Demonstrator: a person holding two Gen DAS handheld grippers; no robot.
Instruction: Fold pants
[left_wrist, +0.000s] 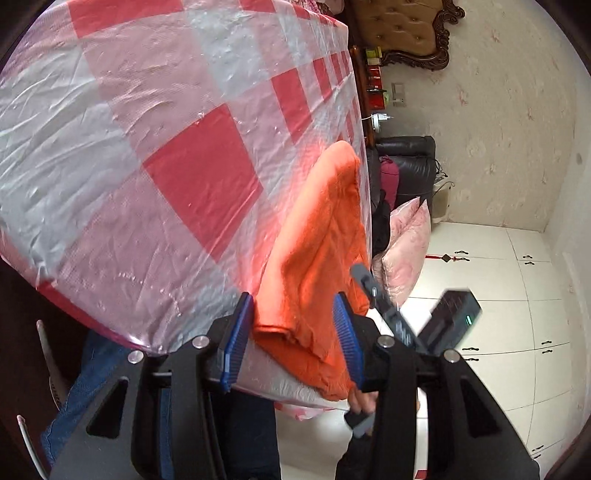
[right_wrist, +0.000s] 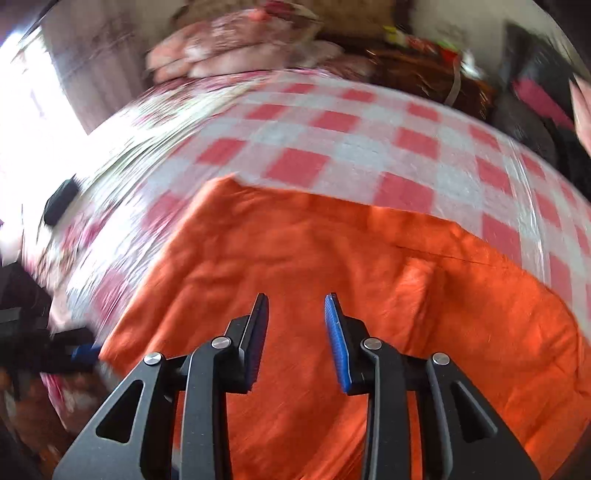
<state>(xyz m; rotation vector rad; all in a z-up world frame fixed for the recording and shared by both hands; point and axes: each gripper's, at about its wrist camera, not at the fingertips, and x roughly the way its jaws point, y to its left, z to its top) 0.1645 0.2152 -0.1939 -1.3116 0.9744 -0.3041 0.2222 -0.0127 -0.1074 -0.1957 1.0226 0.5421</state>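
Black gripper arms with blue ribbed pads fill the near edge of both wrist views. In the left wrist view, the left gripper (left_wrist: 293, 332) has its jaws spread, and the near hem of the orange pants (left_wrist: 321, 240) lies in the gap between them; the pads do not press on the cloth. The pants rest folded along the right edge of a table covered with a red-and-white checked tablecloth (left_wrist: 166, 147) under clear plastic, with the near end drooping over the table's edge. Just right of the pants, the right gripper (left_wrist: 380, 295) shows from the side, blurred. Beyond the table stand a black leather armchair (left_wrist: 410, 166), pink cushions (left_wrist: 406, 240) and a white tiled floor (left_wrist: 517, 314). In the right wrist view, the right gripper (right_wrist: 295, 306) hovers over the middle of the pants (right_wrist: 332, 258), its jaws parted with nothing between them; whether the tips touch the fabric cannot be told. The picture is motion-blurred. At the near left corner of the pants, the left gripper's blue pad (right_wrist: 85, 352) sits at the hem.
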